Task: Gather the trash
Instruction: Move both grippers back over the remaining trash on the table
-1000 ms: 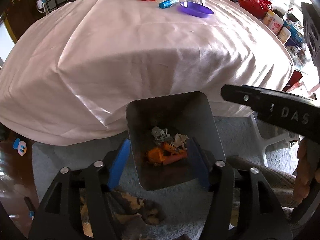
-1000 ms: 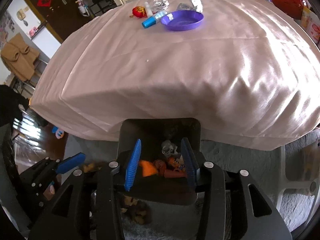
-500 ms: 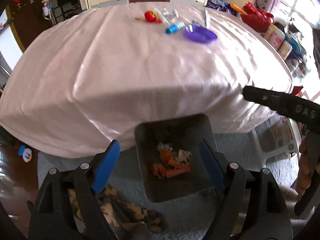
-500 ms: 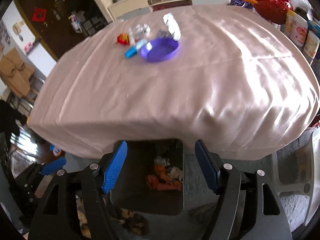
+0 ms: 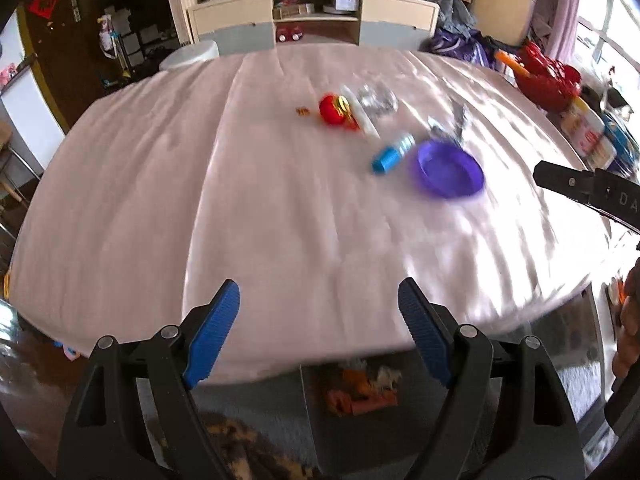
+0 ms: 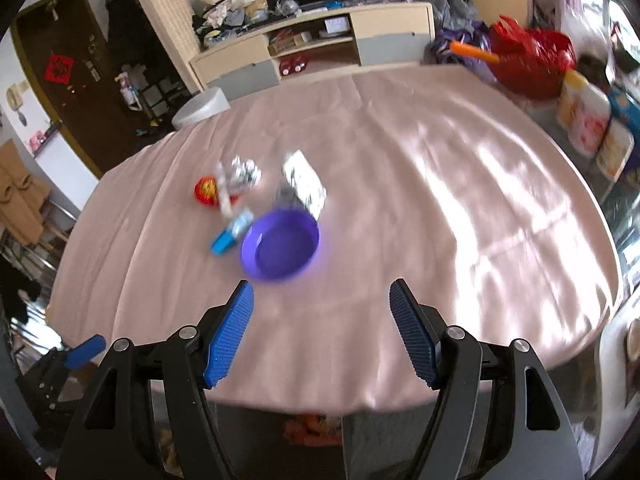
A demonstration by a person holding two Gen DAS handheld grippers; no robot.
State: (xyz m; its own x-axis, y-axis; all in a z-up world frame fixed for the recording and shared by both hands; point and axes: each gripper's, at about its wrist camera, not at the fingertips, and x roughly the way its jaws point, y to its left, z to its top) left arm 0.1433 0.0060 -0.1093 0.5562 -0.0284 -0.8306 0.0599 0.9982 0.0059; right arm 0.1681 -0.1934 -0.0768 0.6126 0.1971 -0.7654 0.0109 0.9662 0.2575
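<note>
My left gripper (image 5: 319, 300) is open and empty above the near edge of a table under a pink cloth (image 5: 260, 208). My right gripper (image 6: 321, 300) is open and empty too, just short of a purple bowl (image 6: 280, 249). Trash lies on the cloth: a red wrapper (image 5: 334, 109), crumpled foil (image 5: 376, 100), a blue tube (image 5: 390, 156) and a silver packet (image 6: 306, 184). A grey bin (image 5: 320, 400) with orange and white scraps (image 5: 362, 390) stands on the floor below the table edge. The purple bowl also shows in the left wrist view (image 5: 448, 170).
A low cabinet (image 6: 312, 52) stands behind the table. A red bag (image 6: 532, 56) and several canisters (image 6: 586, 120) sit at the right. The right gripper's arm (image 5: 580, 188) shows at the left view's right edge. A patterned rug (image 5: 248, 448) lies on the floor.
Both grippers have risen from over the bin to above the table edge and opened wider. The bin has dropped to the bottom of both views, and the trash on the cloth is nearer.
</note>
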